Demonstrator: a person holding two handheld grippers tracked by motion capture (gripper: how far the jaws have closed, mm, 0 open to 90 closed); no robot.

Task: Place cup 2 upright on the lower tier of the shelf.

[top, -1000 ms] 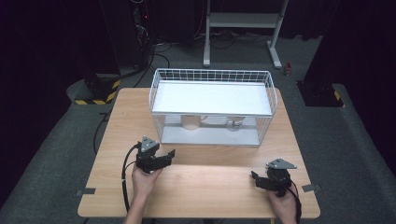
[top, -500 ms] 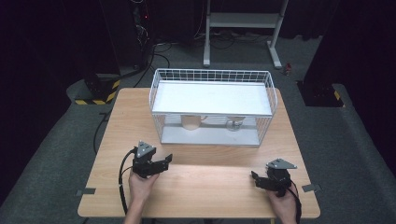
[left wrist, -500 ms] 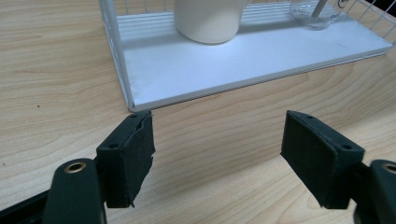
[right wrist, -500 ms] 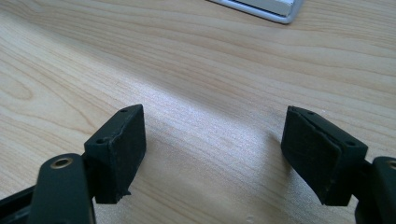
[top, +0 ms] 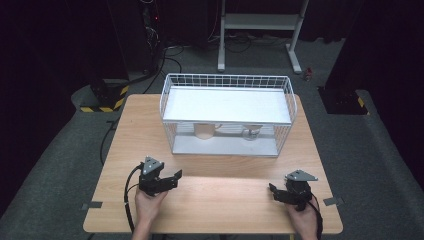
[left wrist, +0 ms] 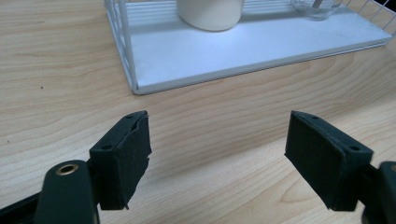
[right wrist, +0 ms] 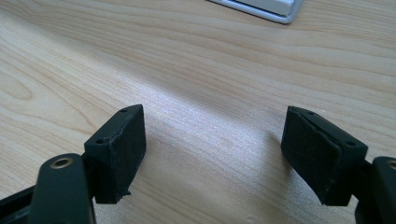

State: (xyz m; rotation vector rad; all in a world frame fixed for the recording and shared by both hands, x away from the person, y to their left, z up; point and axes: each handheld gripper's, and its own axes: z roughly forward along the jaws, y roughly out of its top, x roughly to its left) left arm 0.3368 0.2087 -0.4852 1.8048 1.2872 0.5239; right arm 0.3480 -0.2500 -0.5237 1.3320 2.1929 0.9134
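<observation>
A: Where are things lying?

B: The white mug is standing on the lower shelf of the wire rack, under the upper shelf, left of a clear glass. The left gripper is hovering over the table in front of the rack, pointing toward it, its jaws having just been opening, nothing between them. In the left gripper view the mug is sitting just beyond the shelf edge.

A: And the right gripper?

B: Resting low near the table's front edge, jaws standing wide and empty too.

A: So how should the reach go?

B: I'd judge it best going in level through the rack's open front, keeping under the upper shelf, jaws straddling the mug's body, clearing the glass, then closing gently
</observation>
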